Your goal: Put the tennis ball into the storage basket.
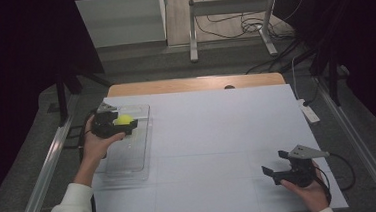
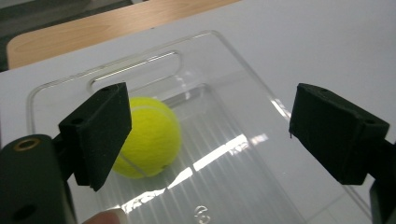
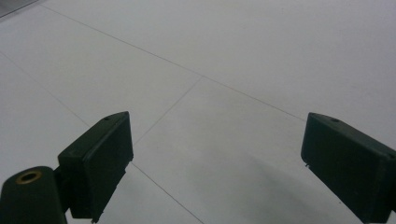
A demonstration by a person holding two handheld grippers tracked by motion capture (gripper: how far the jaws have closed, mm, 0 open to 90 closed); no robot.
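Left tool [image 2: 210, 135] hangs over the clear plastic tray [image 2: 252, 93] with its jaws spread wide, the yellow tennis ball [image 2: 152, 135] lying in the tray just beside one jaw, ungripped, near the tray's handle-slot end. Right tool [image 1: 280, 165], jaws likewise spread and holding nothing, hovers well apart from the tray, near the white tabletop [image 1: 218, 134] front corner, bare surface between them.

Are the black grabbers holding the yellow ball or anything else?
No, nothing is held. The left gripper is open, with the yellow tennis ball lying in the clear plastic tray beside one jaw. The right gripper is open over the white table.
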